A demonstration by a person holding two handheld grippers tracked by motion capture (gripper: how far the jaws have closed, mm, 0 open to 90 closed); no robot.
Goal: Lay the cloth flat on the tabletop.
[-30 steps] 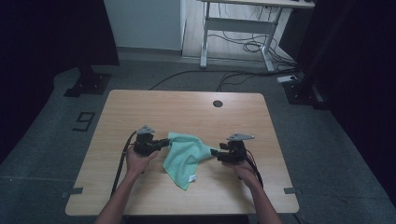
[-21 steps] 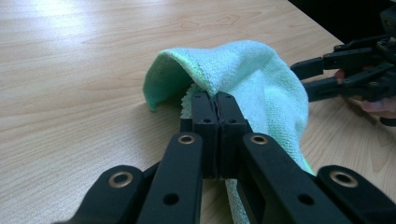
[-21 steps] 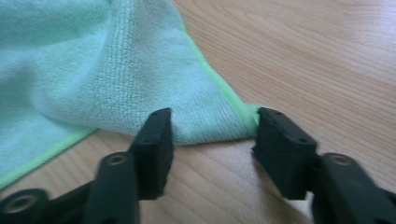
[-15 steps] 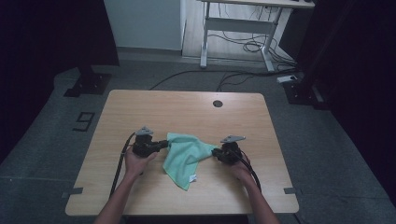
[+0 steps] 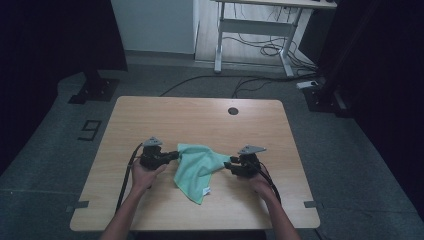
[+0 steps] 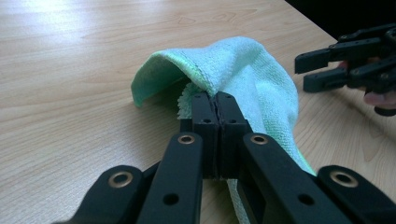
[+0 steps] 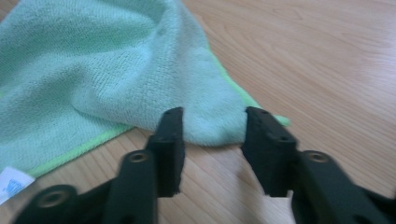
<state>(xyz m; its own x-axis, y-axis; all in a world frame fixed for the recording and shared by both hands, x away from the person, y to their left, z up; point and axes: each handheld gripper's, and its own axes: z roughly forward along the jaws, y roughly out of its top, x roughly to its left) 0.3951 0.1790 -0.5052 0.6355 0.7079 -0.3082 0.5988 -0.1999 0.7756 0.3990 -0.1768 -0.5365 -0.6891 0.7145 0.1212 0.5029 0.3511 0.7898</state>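
While the soft mint-green microfibre cloth (image 5: 196,167) is lying rumpled near the front edge of the pale wooden table (image 5: 150,112) in the high view, the left gripper (image 5: 172,155) and right gripper (image 5: 228,165) are flanking it. Along the left gripper view, closed jaws are pinching the cloth's raised edge. Along the right gripper view, spread jaws are straddling a corner ungrasped, so spreading or folding likely remains undone.
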